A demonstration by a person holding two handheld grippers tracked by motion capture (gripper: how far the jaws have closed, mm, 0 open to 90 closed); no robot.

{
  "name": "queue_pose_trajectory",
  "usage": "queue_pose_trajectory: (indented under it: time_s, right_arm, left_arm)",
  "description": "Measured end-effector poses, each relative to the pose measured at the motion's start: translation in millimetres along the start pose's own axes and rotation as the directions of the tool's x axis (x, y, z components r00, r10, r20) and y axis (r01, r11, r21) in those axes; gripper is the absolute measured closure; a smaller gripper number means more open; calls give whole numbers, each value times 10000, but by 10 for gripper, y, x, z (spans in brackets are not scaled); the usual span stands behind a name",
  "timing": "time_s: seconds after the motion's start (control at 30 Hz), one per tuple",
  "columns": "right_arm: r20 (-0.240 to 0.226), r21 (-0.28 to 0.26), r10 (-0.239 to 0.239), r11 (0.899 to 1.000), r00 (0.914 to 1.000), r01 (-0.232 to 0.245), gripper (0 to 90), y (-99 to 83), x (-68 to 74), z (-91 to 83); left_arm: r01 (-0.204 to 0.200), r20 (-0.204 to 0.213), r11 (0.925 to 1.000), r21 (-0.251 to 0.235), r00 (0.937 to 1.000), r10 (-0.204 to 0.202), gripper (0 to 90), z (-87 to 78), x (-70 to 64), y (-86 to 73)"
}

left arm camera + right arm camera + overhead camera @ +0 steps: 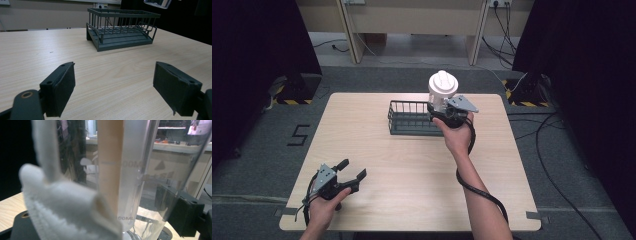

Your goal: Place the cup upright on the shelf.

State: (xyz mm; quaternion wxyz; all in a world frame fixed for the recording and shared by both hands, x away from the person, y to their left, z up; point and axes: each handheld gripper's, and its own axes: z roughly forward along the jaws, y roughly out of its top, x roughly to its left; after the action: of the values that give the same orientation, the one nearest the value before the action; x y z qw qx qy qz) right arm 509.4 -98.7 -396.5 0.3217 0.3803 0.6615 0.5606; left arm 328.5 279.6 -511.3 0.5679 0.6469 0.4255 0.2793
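My right gripper (443, 111) is shut on a clear measuring cup (442, 89) with a white fluffy cloth (442, 80) stuffed in it, held upright above the right end of a dark wire basket (411, 118). In the right gripper view the cup (140, 170) with its printed volume marks and the cloth (62, 205) sit between the jaws of the right gripper (100, 213); the cloth hides the left jaw's pad. My left gripper (353, 169) rests open near the table's front left corner, holding nothing. The left gripper (113, 85) faces the basket (120, 30) from well back.
The basket stands at the back middle of the light wooden table (377, 150). Grey floor surrounds the table, with cables (552, 165) on the right and dark curtains at both sides. The right gripper's cable (477, 192) trails along the forearm.
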Motion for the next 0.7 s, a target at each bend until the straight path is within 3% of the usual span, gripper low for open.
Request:
queue_pose_trajectory:
  time_s: [0.7]
  right_arm:
    - [-55, 36, 118, 9999, 9999, -118, 184, 50, 65, 177]
  left_arm:
    - [19, 25, 10000, -26, 10000, -19, 174, 0, 2, 3]
